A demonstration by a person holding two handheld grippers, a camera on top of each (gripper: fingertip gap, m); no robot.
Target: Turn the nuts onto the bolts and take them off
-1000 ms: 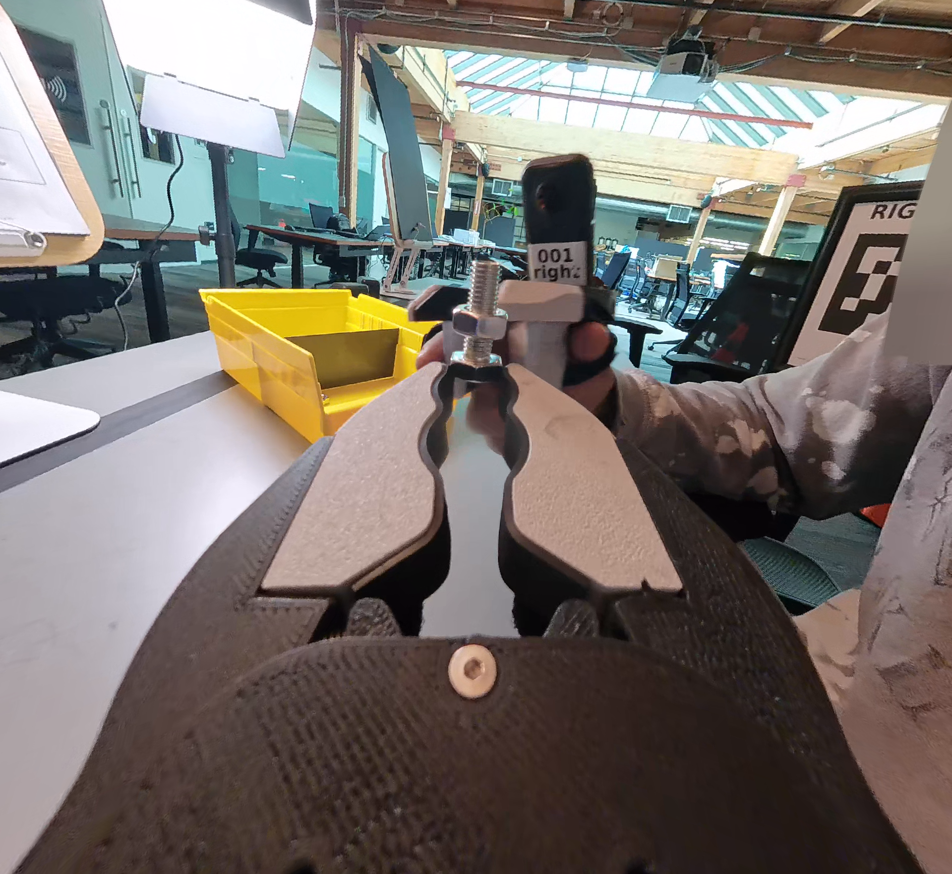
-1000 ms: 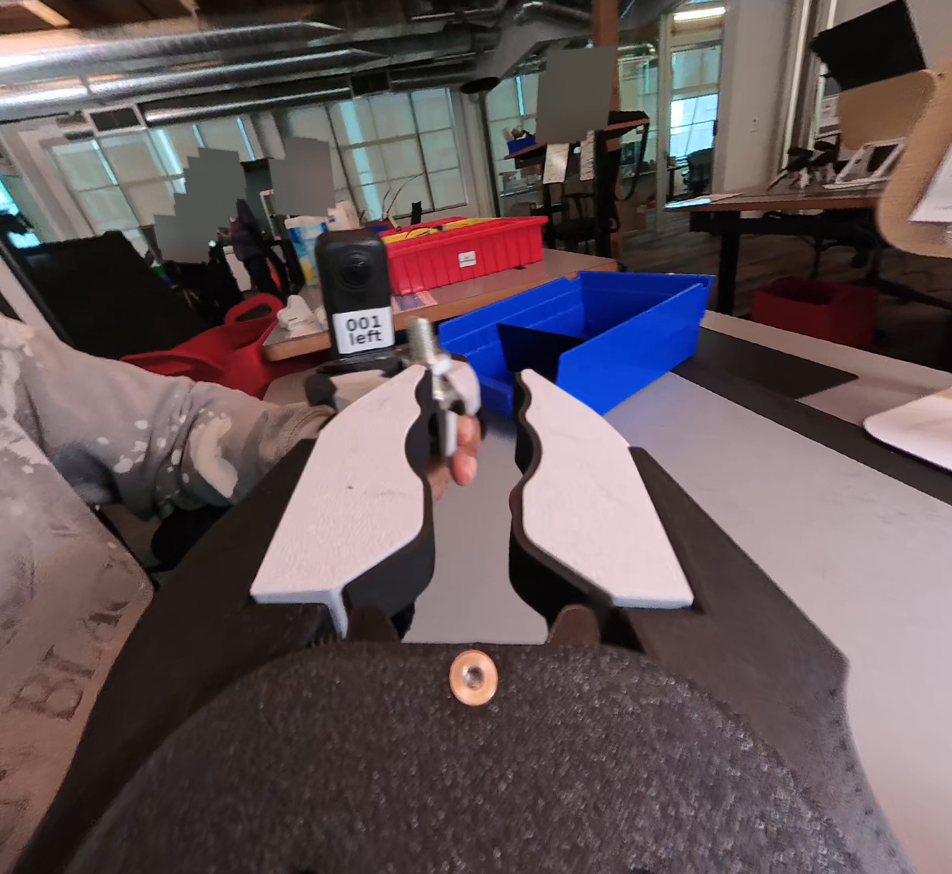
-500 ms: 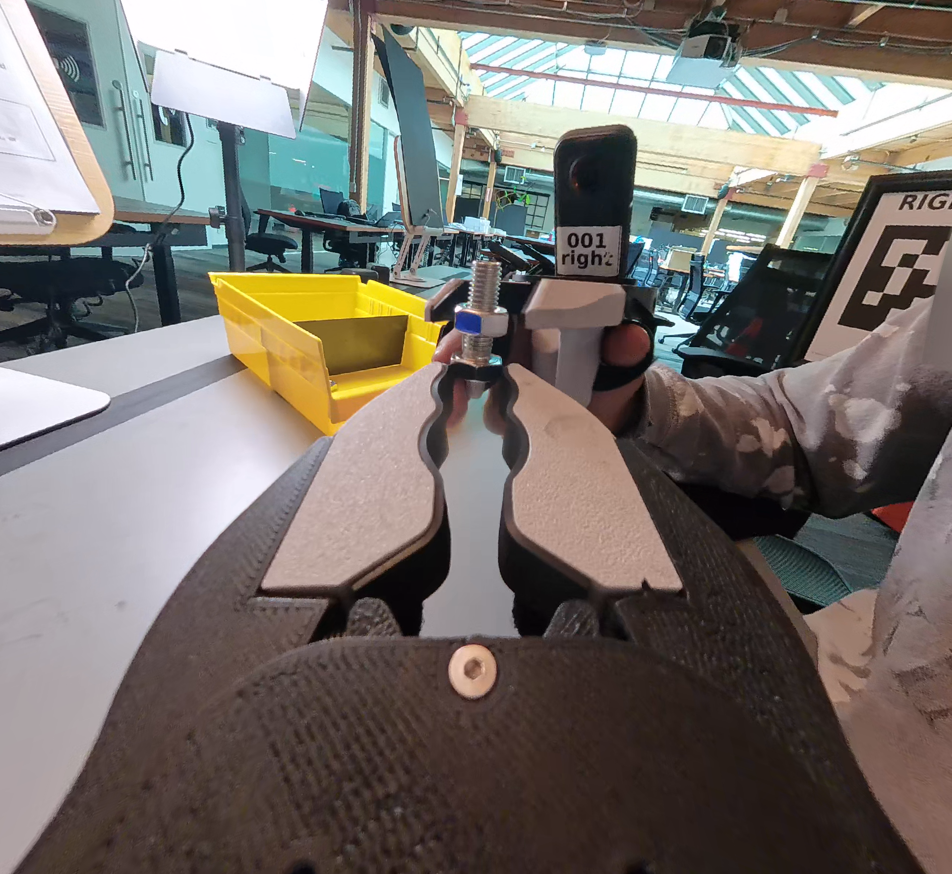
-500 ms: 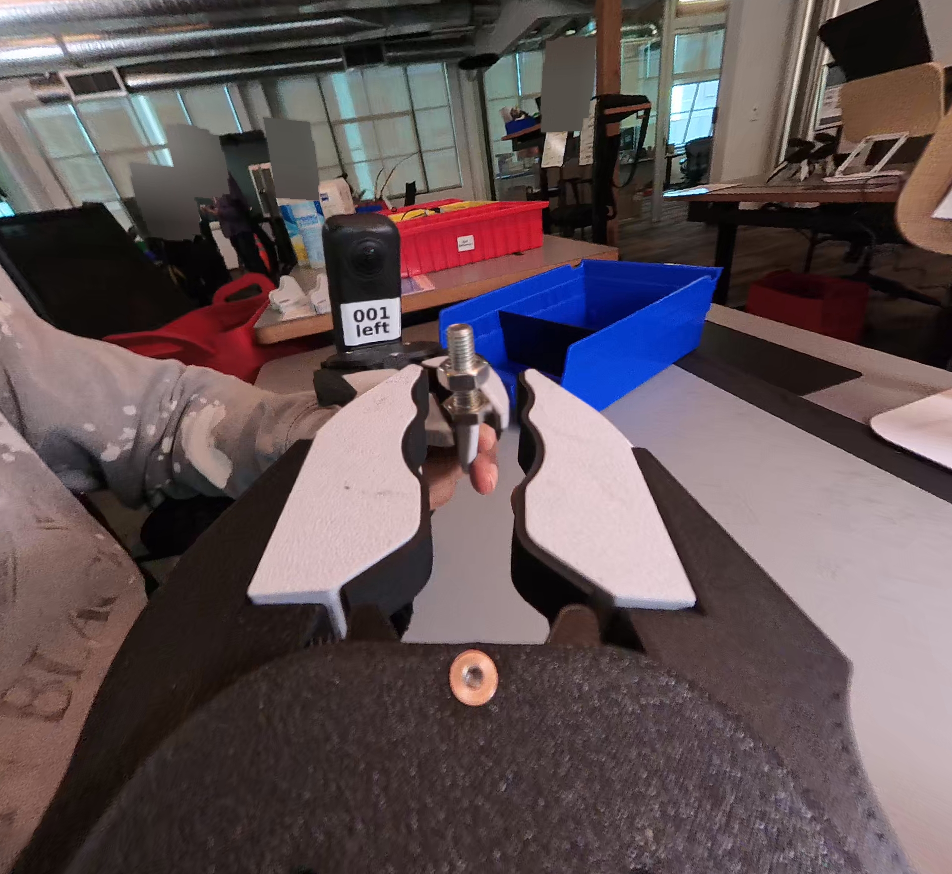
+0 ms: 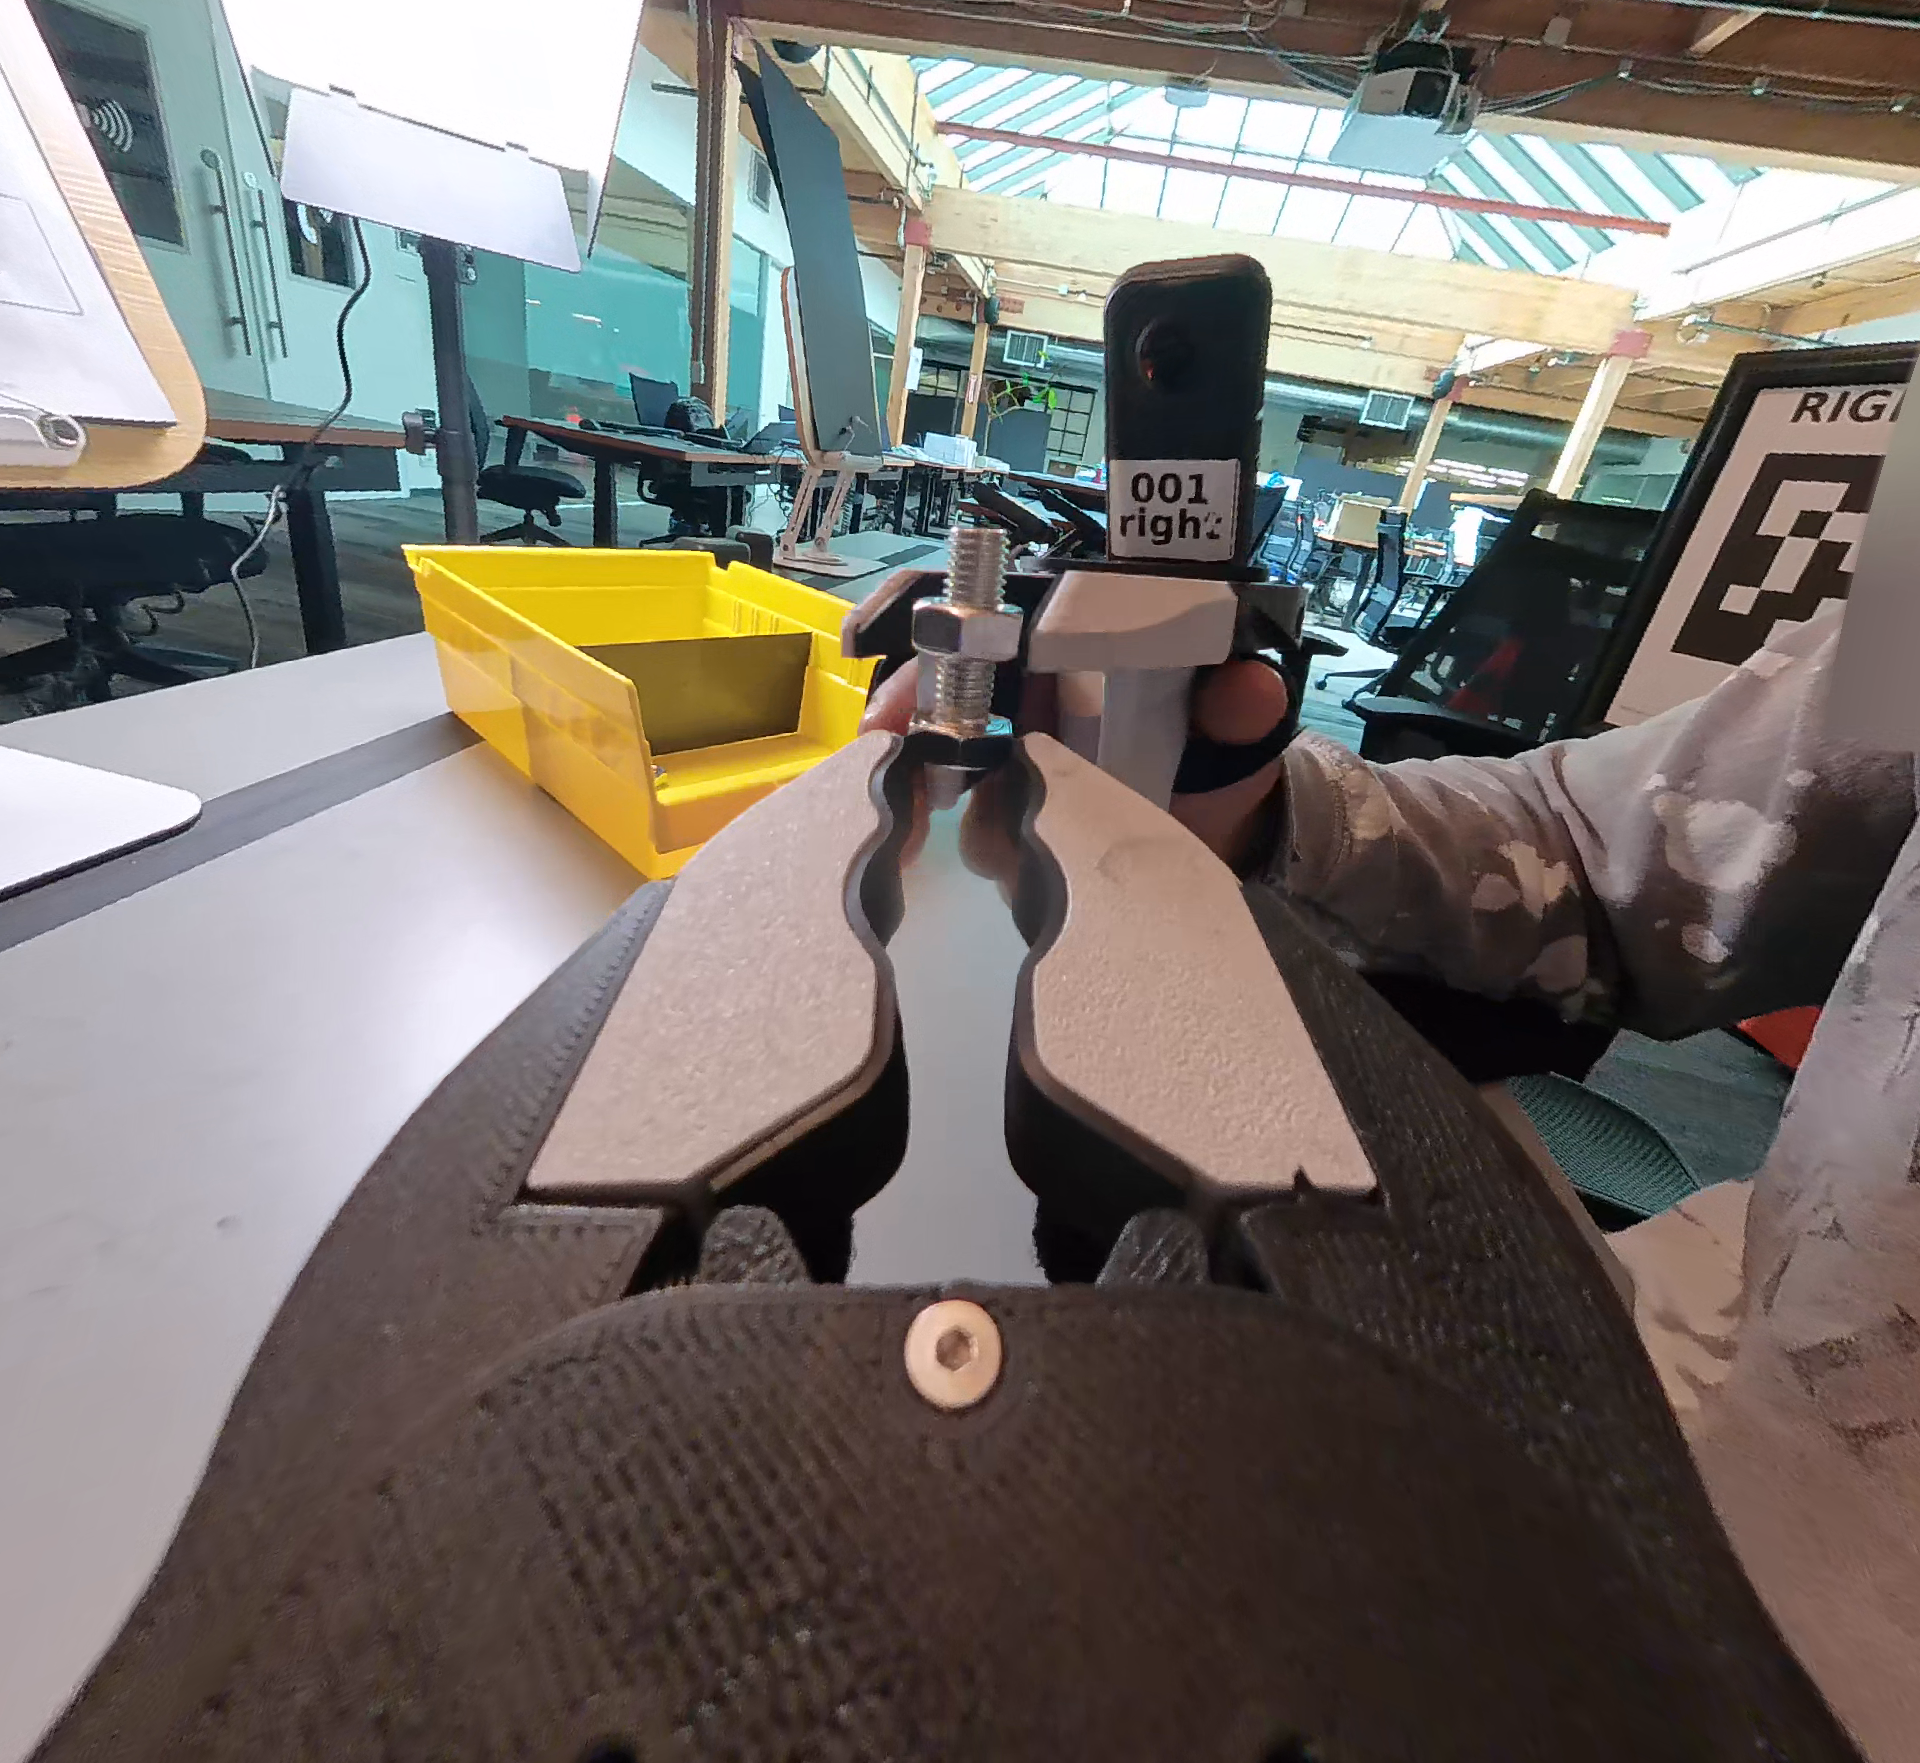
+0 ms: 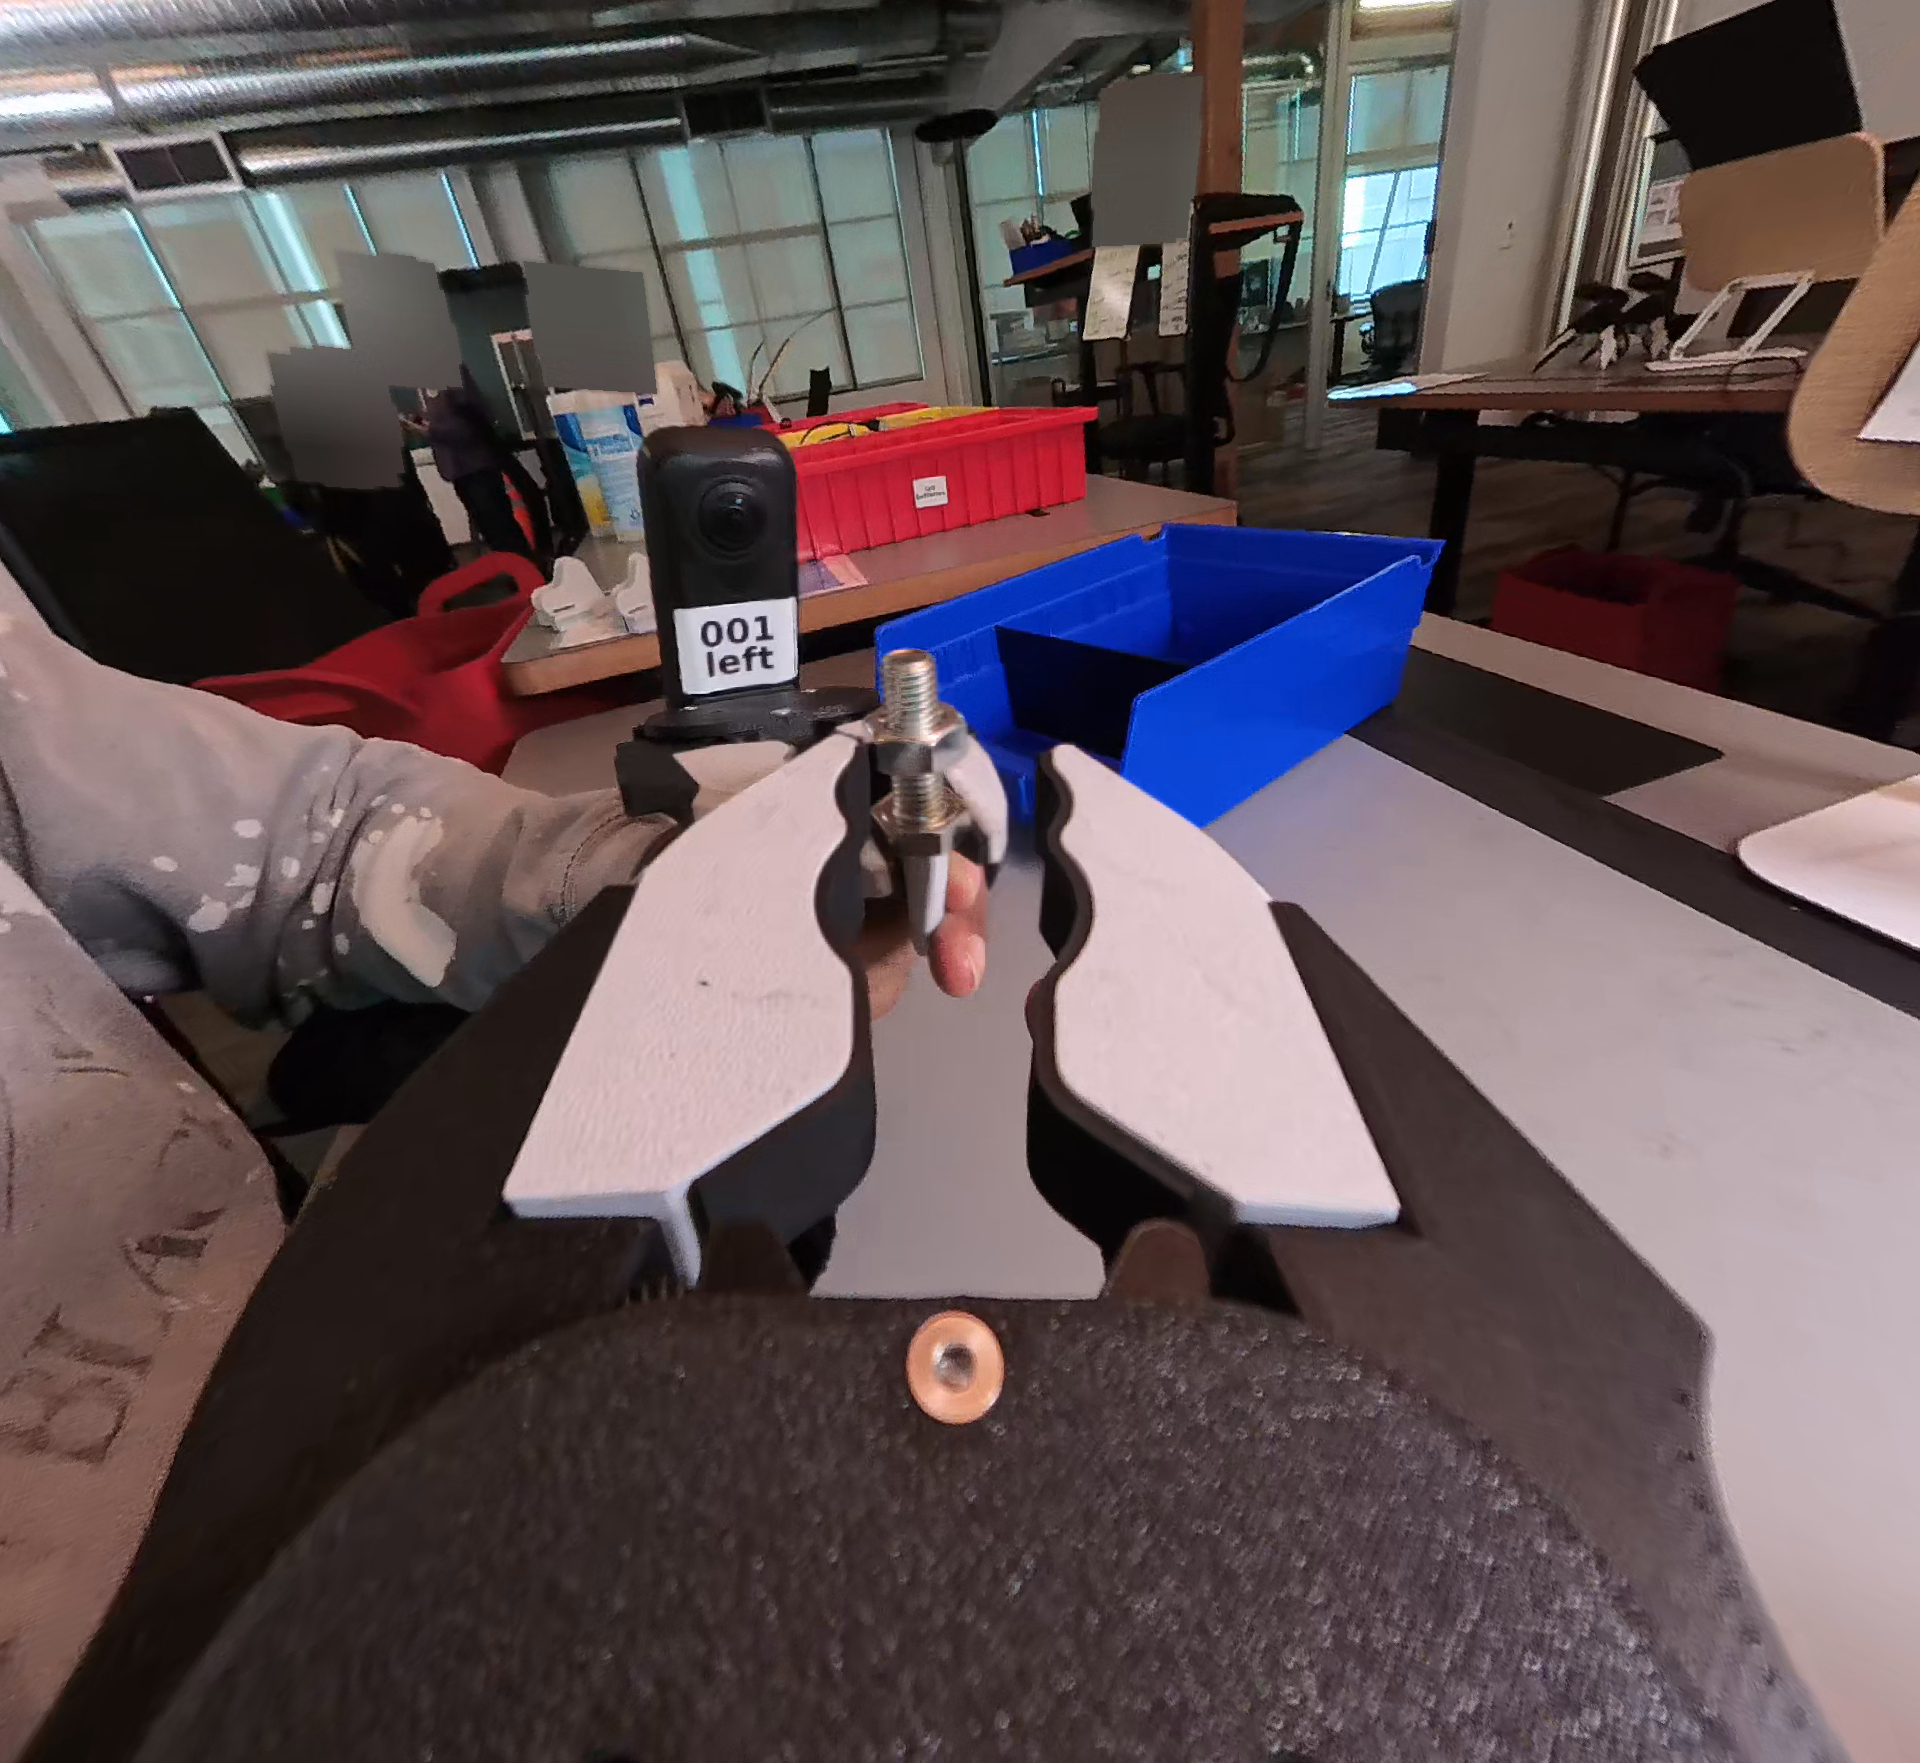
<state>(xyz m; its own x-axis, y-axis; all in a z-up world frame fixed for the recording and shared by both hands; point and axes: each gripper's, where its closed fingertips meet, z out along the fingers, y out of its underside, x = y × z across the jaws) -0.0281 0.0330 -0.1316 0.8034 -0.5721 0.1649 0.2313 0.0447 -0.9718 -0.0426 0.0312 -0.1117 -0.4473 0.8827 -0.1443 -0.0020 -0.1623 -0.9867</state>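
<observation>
A silver bolt (image 5: 961, 685) stands upright with a hex nut (image 5: 966, 630) partway down its thread. My left gripper (image 5: 951, 763) is shut on the bolt's head and holds it above the grey table (image 5: 260, 986). In the right wrist view the bolt (image 6: 914, 794) and its nut (image 6: 914, 737) sit between the tips of my right gripper (image 6: 951, 763). That gripper is open. The nut is close to its left finger, with a gap to the right finger. In the left wrist view the right gripper's fingers (image 5: 1132, 627) flank the nut.
A yellow bin (image 5: 582, 664) stands on the table behind the bolt in the left wrist view. A blue bin (image 6: 1247, 674) stands behind it in the right wrist view. A white pad (image 6: 1849, 861) lies at the table's far side. The person's sleeves (image 5: 1558, 882) reach in. The tips of both grippers are at nearly the same place.
The right gripper has shifted so that the nut now lies between its fingertips instead of behind its left finger. The left gripper still holds the bolt upright.
</observation>
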